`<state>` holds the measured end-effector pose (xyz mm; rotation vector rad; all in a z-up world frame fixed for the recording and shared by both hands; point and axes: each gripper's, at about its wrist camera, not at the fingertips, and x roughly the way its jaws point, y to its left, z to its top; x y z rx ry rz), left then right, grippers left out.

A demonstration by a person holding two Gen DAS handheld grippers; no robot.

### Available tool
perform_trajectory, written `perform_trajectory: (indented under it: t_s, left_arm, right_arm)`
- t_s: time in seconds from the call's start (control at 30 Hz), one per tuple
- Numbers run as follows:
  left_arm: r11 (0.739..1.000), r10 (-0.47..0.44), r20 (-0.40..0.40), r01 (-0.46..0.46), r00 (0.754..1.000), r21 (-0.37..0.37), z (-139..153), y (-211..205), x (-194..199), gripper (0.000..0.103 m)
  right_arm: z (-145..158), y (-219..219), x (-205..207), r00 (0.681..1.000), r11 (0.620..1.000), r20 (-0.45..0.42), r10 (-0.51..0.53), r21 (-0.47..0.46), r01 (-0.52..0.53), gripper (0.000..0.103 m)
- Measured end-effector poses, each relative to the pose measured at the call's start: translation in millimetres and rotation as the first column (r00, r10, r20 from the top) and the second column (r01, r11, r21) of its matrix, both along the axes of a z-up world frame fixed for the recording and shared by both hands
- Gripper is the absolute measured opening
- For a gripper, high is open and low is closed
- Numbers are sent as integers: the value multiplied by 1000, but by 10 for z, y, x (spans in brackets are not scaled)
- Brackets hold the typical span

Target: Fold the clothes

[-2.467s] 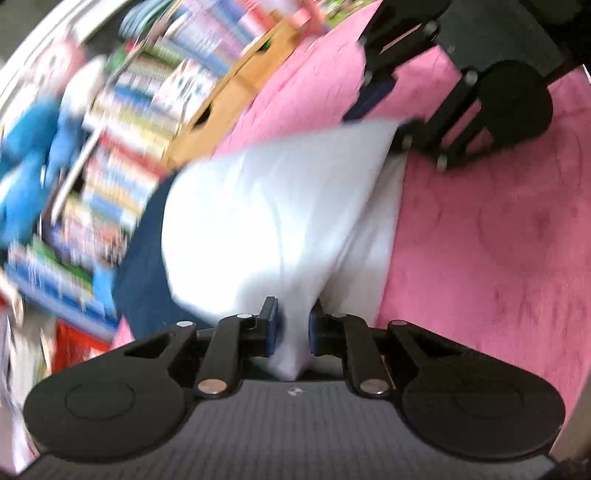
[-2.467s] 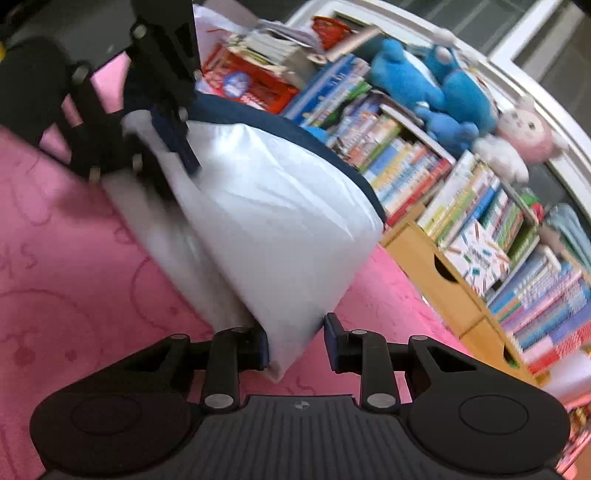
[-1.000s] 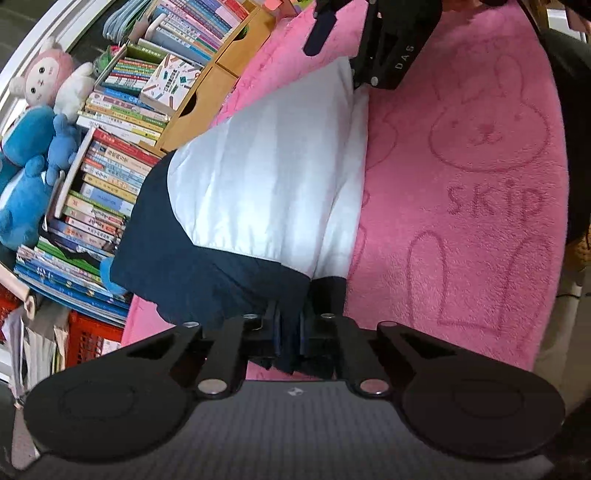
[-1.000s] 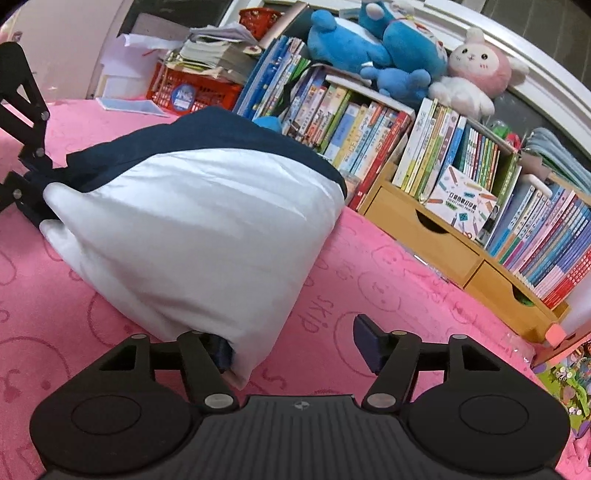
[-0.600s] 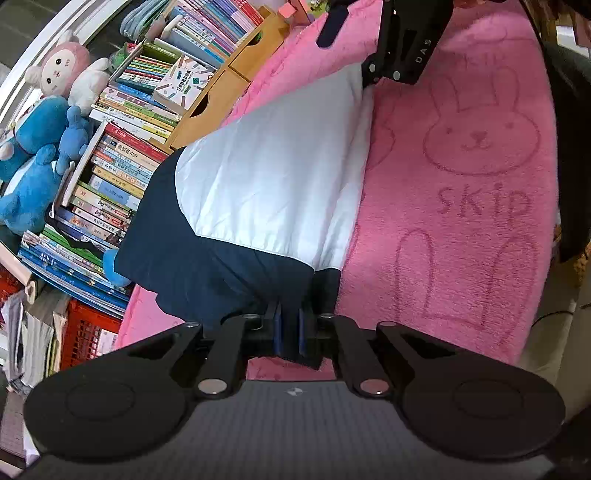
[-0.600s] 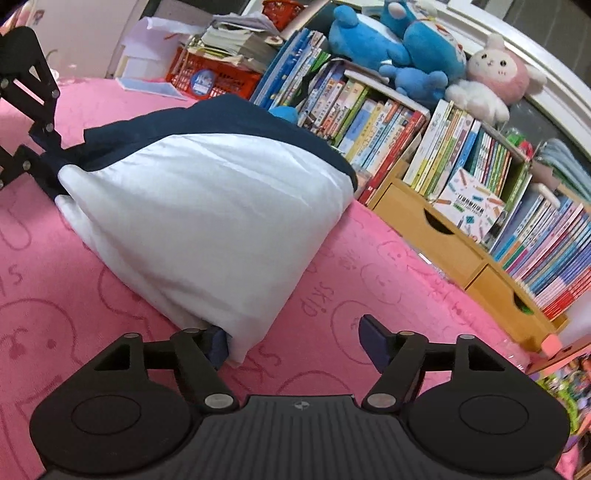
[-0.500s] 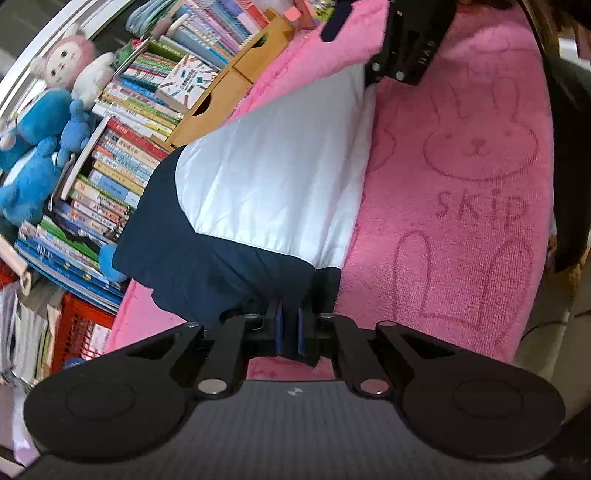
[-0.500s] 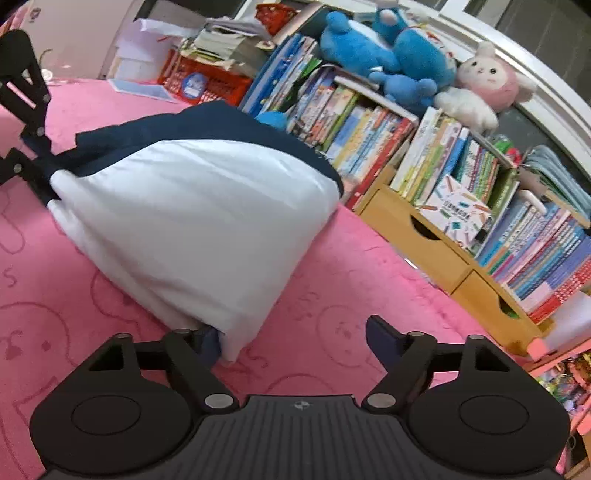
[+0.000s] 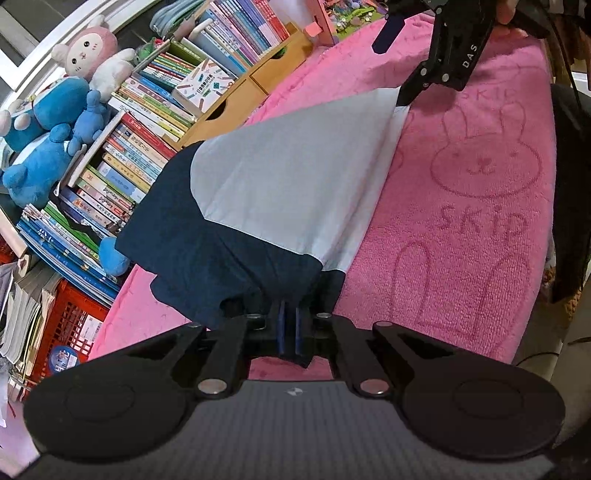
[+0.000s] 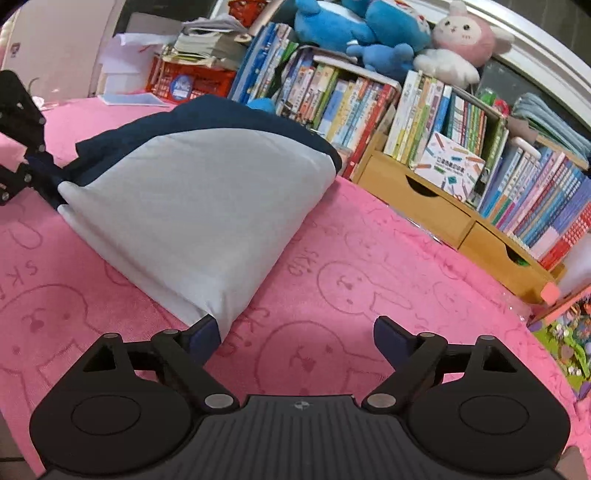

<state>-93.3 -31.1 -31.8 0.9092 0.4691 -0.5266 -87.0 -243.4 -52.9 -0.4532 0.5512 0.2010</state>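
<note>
A white and navy garment (image 9: 288, 177) lies folded over on a pink towel (image 9: 461, 221) printed with rabbits. My left gripper (image 9: 290, 328) is shut on the garment's navy corner, close to the camera. The right wrist view has the garment (image 10: 195, 206) ahead and to the left on the towel (image 10: 332, 288). My right gripper (image 10: 295, 332) has its jaws wide and still opening. The white corner rests against its left finger (image 10: 205, 330) and no pad presses on it. The left wrist view shows the right gripper (image 9: 399, 62) at the garment's far white corner.
Along the far edge runs a bookshelf (image 10: 424, 110) packed with books, over wooden drawers (image 10: 424, 199). Plush toys (image 10: 388, 33) sit on top. A red crate (image 10: 192, 83) with paper stacks stands at the left. Someone's dark clothing (image 9: 569, 177) borders the towel's near side.
The garment, held up in the air earlier, now lies folded on the towel. The right jaws have spread wide and released the white corner. The left grip stays clamped on the navy corner.
</note>
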Motion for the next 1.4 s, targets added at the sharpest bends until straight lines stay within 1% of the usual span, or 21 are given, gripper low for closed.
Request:
perform_trajectory:
  t_s: [0.07, 0.13, 0.2, 0.23, 0.27, 0.37, 0.47, 0.5, 0.57, 0.6, 0.67, 0.73, 0.8, 0.9, 1.03, 1.1, 1.17, 1.23, 1.3, 1.37, 1.4]
  left_arm:
    - [1000, 11, 5, -11, 1000, -23, -5, 22, -15, 4]
    - [998, 20, 7, -20, 1000, -54, -5, 45, -24, 4]
    - [996, 28, 4, -28, 1000, -89, -1, 71, -23, 4]
    - [994, 33, -1, -33, 999, -108, 8, 82, -20, 4]
    - [991, 40, -9, -41, 999, -131, 19, 99, -15, 4]
    - [980, 47, -31, -52, 998, -192, 42, 156, -6, 4]
    - [964, 53, -60, -67, 997, -259, 68, 229, 13, 4]
    - [957, 56, -71, -73, 996, -279, 77, 251, 18, 4]
    - [945, 57, -85, -82, 995, -318, 85, 296, 20, 4]
    - [941, 55, -85, -80, 995, -330, 83, 312, 13, 4]
    - [933, 49, -76, -73, 996, -352, 68, 345, -7, 4]
    - [920, 47, -76, -73, 996, -385, 58, 388, -18, 4]
    - [899, 47, -88, -80, 995, -431, 50, 447, -15, 4]
    - [861, 37, -107, -86, 994, -501, 35, 556, -6, 4]
    - [816, 27, -135, -100, 990, -569, 27, 660, 12, 5]
    - [806, 26, -137, -102, 990, -583, 25, 681, 8, 5]
    - [799, 32, -147, -113, 989, -590, 35, 683, 14, 5]
    - [791, 39, -158, -127, 987, -598, 46, 687, 20, 5]
    - [778, 47, -179, -148, 983, -610, 57, 695, 30, 6]
    - [763, 57, -205, -175, 977, -622, 74, 700, 42, 7]
    - [757, 63, -216, -187, 974, -625, 83, 701, 47, 8]
  right_arm:
    - [18, 20, -66, 1000, 999, -4, -12, -47, 12, 88]
    - [25, -28, -166, 998, 988, -3, -60, -139, 59, 88]
    - [115, -174, -257, 993, 986, -2, -116, -121, 114, 87]
    - [177, -236, -288, 991, 987, -2, -135, -88, 134, 86]
    - [270, -266, -289, 990, 990, 4, -138, -17, 138, 85]
    - [565, -179, -161, 995, 978, 39, -94, 191, 85, 72]
    - [701, 207, 212, 997, 958, 73, 19, 283, -39, 67]
    - [708, 373, 377, 996, 955, 74, 53, 287, -72, 62]
    - [701, 731, 752, 993, 958, 74, 96, 263, -112, 58]
    - [694, 902, 945, 992, 960, 72, 107, 252, -122, 53]
    - [650, 1159, 1355, 994, 957, 28, 106, 267, -109, 45]
    - [553, 1323, 1791, 996, 952, -54, 69, 302, -50, 34]
    - [443, 1451, 2175, 990, 943, -137, 30, 333, 17, 30]
    - [320, 1662, 2429, 979, 938, -194, 57, 347, 14, 30]
    - [227, 1934, 2476, 976, 954, -195, 99, 299, -37, 30]
    - [194, 2078, 2499, 970, 958, -198, 142, 273, -84, 30]
    - [173, 2230, 2510, 970, 969, -186, 156, 218, -114, 31]
    - [187, 2289, 2508, 970, 973, -186, 155, 198, -118, 33]
    - [242, 2241, 2462, 969, 966, -194, 151, 236, -103, 35]
    - [354, 2061, 2339, 965, 935, -200, 168, 343, -92, 42]
    - [411, 1953, 2257, 963, 913, -198, 182, 397, -91, 51]
